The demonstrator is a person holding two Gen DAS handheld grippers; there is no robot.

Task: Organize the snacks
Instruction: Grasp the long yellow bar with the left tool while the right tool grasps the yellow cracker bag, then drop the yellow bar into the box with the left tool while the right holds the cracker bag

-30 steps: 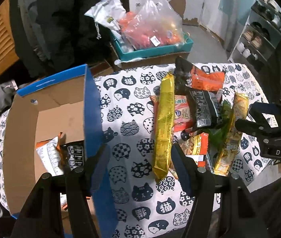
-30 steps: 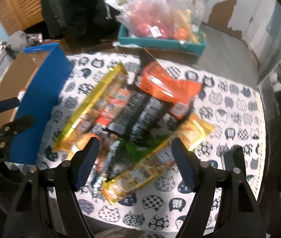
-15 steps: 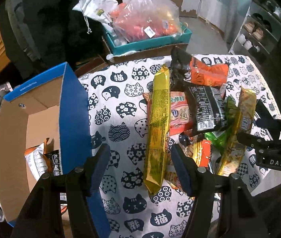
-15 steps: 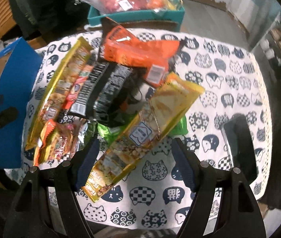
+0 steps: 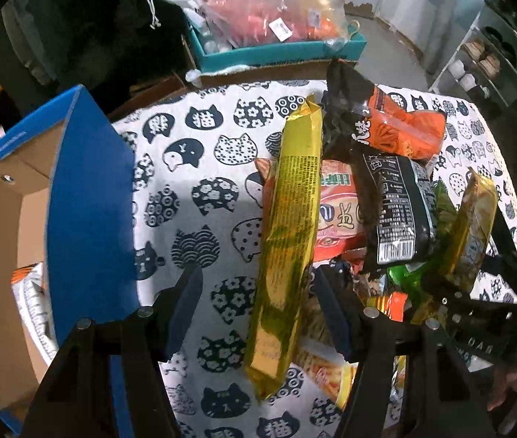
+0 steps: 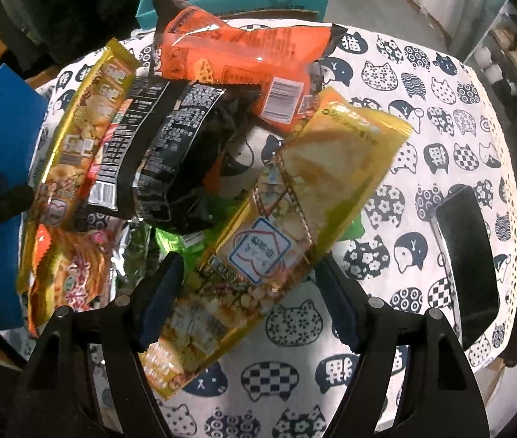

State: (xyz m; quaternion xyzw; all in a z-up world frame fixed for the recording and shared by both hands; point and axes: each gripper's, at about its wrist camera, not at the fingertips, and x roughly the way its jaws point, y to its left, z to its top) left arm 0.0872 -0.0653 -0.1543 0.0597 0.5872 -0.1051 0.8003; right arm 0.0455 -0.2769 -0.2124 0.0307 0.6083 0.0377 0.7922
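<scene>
We take the pile of snacks (image 5: pixel 368 197) on the cat-print tablecloth (image 5: pixel 200 168) as our landmark. Nearest to us, the left gripper (image 5: pixel 258 310) stands with its fingers spread apart, holding nothing; the near end of a long gold packet (image 5: pixel 287 226) lies between the fingers, with clear gaps on both sides. That packet forms the left edge of the pile and runs away from us along the cloth.

The right gripper (image 6: pixel 249 297) is likewise spread wide and grips nothing. The lower part of a yellow packet (image 6: pixel 295 226) lies between its fingers, and we cannot tell whether either finger touches it. This packet lies on the near right side of the pile, tilted across a green wrapper (image 6: pixel 192 237).

In the middle of the pile, just beyond the yellow packet, sits a black bag (image 6: pixel 185 153) with white print and a barcode. Left of it and nearer to us lies a red and orange packet (image 6: pixel 72 270). At the far end of the pile an orange bag (image 6: pixel 244 58) rests on top of the others.

Left of the pile, a cardboard box (image 5: pixel 90 197) with a blue outer wall stands open, with packets (image 5: pixel 32 299) in its bottom. Right of the pile a dark phone (image 6: pixel 466 255) lies flat on the cloth. Beyond the pile, off the table, a teal crate (image 5: pixel 276 51) holds a clear plastic bag (image 5: pixel 273 11).
</scene>
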